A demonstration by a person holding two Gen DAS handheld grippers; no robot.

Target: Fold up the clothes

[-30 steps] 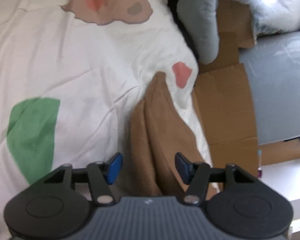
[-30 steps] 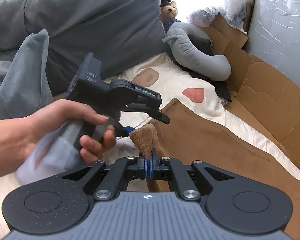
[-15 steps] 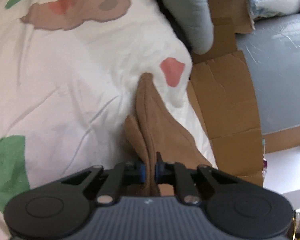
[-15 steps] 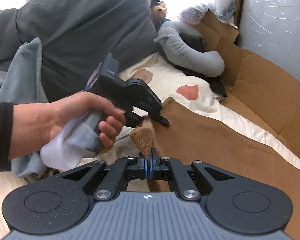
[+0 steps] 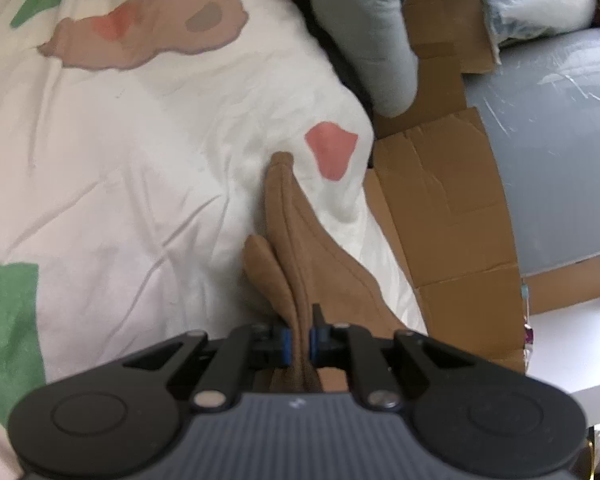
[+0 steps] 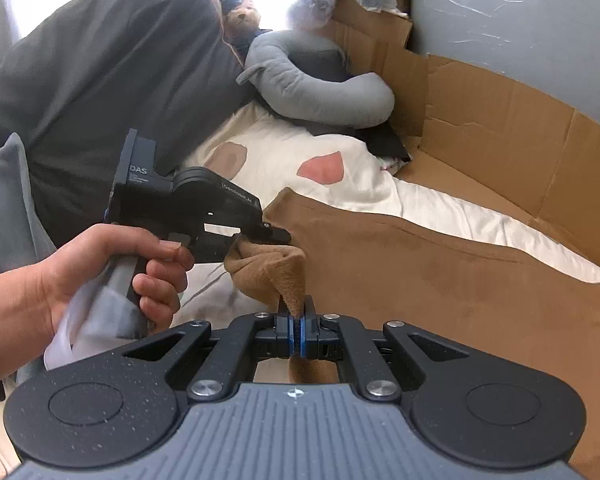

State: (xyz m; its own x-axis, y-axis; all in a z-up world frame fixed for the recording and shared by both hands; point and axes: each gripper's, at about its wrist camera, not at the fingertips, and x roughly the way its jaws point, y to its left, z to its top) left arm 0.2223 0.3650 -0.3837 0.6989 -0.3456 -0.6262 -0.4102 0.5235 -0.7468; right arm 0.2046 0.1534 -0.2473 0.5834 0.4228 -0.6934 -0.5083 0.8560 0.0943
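Observation:
A brown suede-like garment (image 6: pixel 440 276) lies spread on the white patterned bed sheet (image 5: pixel 140 184). My left gripper (image 5: pixel 299 340) is shut on a folded edge of the brown garment (image 5: pixel 300 248). It also shows in the right wrist view (image 6: pixel 276 236), held by a hand, pinching a bunched corner. My right gripper (image 6: pixel 297 334) is shut on a nearby fold of the same corner, just below and to the right of the left one.
Flattened cardboard (image 6: pixel 500 120) lines the right side against a grey wall. A grey plush elephant (image 6: pixel 312 84) and a teddy bear (image 6: pixel 240 20) sit at the head of the bed. A dark grey duvet (image 6: pixel 100 60) is piled on the left.
My left gripper went from open over the garment to shut on its folded edge. Both grippers have lifted the corner slightly; the right stayed shut.

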